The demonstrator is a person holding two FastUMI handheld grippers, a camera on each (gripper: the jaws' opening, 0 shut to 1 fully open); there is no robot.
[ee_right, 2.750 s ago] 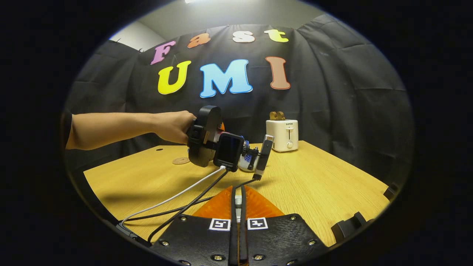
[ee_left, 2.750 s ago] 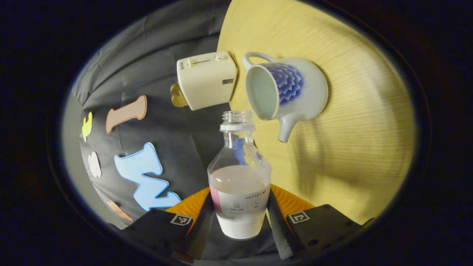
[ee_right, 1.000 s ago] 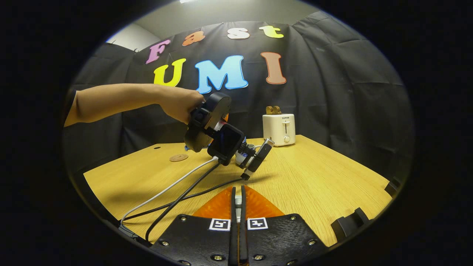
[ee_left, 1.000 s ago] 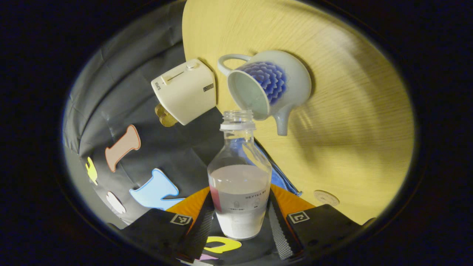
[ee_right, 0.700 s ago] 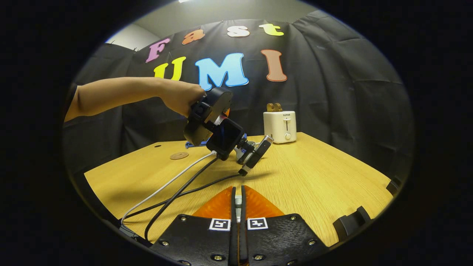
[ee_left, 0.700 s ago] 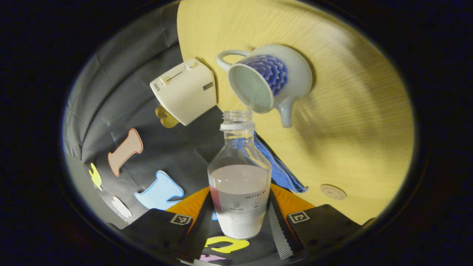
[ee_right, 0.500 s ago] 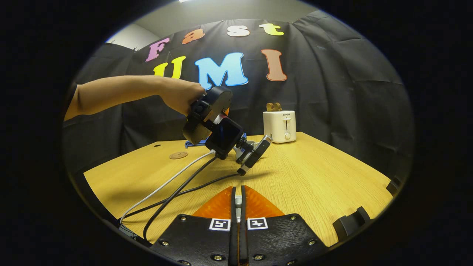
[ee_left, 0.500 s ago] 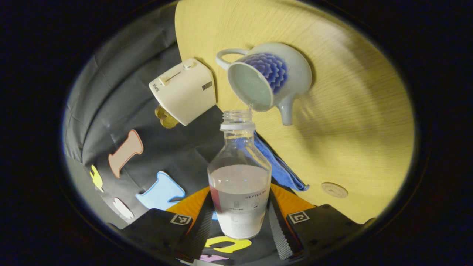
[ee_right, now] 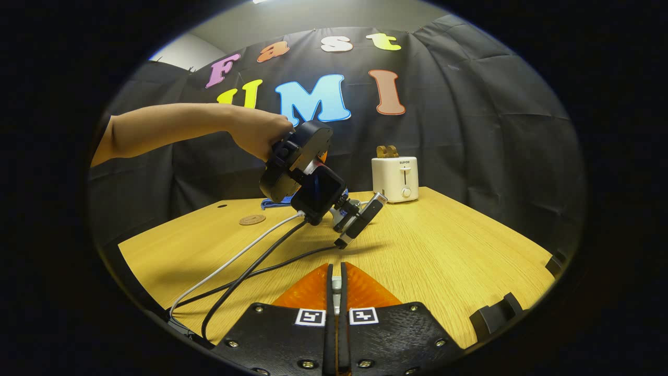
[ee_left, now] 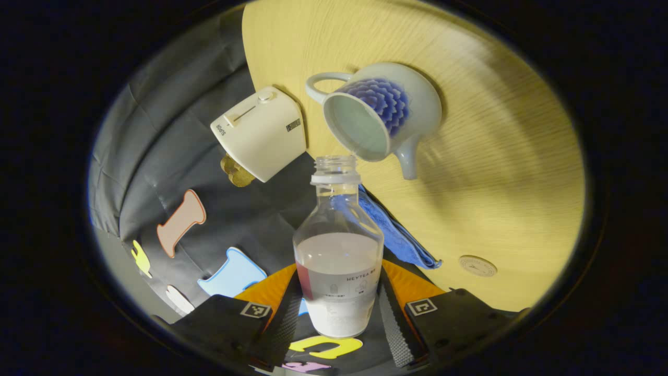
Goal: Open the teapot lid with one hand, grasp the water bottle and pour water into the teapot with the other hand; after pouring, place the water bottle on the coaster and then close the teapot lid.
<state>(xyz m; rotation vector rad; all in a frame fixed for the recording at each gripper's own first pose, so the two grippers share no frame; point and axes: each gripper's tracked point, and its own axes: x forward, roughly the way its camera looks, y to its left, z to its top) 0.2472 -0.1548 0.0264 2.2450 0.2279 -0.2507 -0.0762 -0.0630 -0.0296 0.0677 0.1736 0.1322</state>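
In the left gripper view my left gripper (ee_left: pixel 339 284) is shut on a clear water bottle (ee_left: pixel 338 261), uncapped and about half full of pale liquid. The bottle is tipped, its mouth just short of the rim of the white teapot (ee_left: pixel 383 117) with a blue flower, which stands lidless on the table. A round coaster (ee_left: pixel 477 266) lies bare to the right. In the right gripper view a hand holds the left gripper (ee_right: pixel 360 218) tilted down over the table. My right gripper (ee_right: pixel 336 292) is shut, with a small pale piece, seemingly the teapot lid's edge (ee_right: pixel 337 284), between its fingers.
A cream toaster (ee_left: pixel 258 133) holding toast stands at the wooden table's (ee_left: pixel 496 156) back edge beside the teapot. A folded blue cloth (ee_left: pixel 396 235) lies between bottle and coaster. Cables (ee_right: pixel 245 271) trail from the left gripper across the table's near left.
The left gripper has tipped the bottle further toward the teapot's mouth, bringing the cloth and coaster into its view. A thin stream seen earlier at the rim is gone. The right gripper has held still.
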